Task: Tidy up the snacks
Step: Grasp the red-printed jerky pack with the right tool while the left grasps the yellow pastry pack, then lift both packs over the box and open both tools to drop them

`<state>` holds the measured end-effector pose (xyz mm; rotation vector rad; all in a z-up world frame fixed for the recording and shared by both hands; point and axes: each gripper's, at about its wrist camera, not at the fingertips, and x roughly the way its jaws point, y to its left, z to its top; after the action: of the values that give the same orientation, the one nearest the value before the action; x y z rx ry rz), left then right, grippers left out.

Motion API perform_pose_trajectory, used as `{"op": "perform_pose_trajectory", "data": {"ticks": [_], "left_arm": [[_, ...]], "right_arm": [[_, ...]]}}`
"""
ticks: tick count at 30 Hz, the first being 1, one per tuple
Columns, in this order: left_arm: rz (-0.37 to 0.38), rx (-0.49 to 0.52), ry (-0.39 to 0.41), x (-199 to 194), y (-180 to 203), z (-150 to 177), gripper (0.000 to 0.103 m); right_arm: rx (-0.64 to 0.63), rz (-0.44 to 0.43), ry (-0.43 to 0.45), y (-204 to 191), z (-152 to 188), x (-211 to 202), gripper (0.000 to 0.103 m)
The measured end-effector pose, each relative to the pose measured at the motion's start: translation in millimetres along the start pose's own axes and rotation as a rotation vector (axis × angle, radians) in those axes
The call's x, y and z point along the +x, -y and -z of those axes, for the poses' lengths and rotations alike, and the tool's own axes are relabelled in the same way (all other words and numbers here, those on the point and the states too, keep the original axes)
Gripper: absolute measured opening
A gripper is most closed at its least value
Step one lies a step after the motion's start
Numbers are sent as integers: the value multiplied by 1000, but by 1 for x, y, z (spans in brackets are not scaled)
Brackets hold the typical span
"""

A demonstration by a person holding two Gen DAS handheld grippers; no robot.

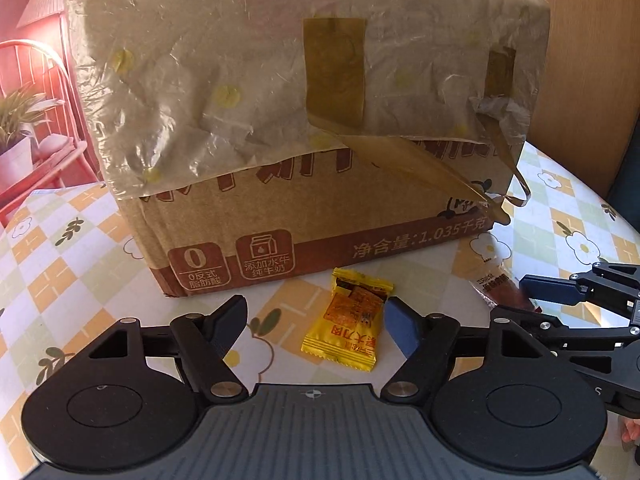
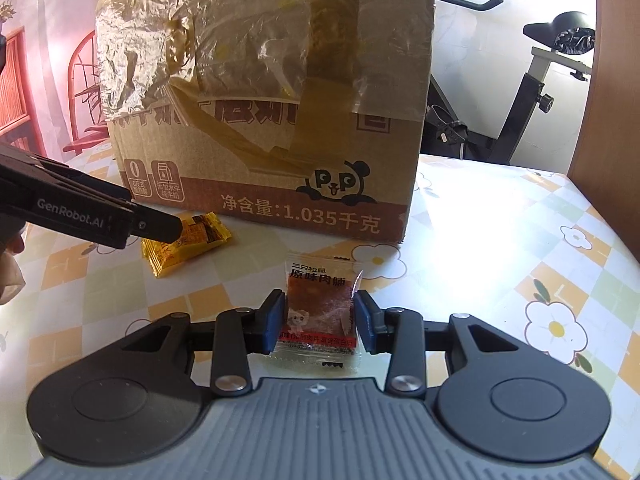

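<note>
A yellow snack packet lies flat on the flowered tablecloth in front of a cardboard box. My left gripper stands open around it, its right pad close to the packet's edge. From the right wrist view the same packet shows partly behind the left gripper. A clear packet of red meat jerky lies between the blue pads of my right gripper, which press on both its side edges. The left wrist view shows that right gripper on the jerky packet.
The tall box has crinkled plastic film and tape over its top and stands close behind both packets. The round table's edge curves at the right. An exercise bike stands beyond it. A hand shows at the left edge.
</note>
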<state>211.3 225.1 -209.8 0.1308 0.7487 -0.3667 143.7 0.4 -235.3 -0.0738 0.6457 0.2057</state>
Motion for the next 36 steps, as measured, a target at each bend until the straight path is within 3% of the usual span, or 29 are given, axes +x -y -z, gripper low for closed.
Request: {"op": "perform_pose_trajectory", "data": {"ticks": [9,11,13,15,24,36], "left_arm": [[9,23,-28,27,13,7,70],[14,25,-22,29,17,8,62],[34,20,-23,26,20,8,38],[1,28,-24,23,27,10,36],[-55,-102,32,-13,28,28,34],[-140,-172,106,-68,-5,38,34]], "right_arm": [[-8,-18,25,0,1,-4,40],[-9,-22,24,0,1,-4,40],[-7,-24,26,1,1,-4,40],[-1,-27,30,2,1,-5,40],[4,-47,36,3,2,-7,40],[-35,-119,43,-1,3,-9,40]]}}
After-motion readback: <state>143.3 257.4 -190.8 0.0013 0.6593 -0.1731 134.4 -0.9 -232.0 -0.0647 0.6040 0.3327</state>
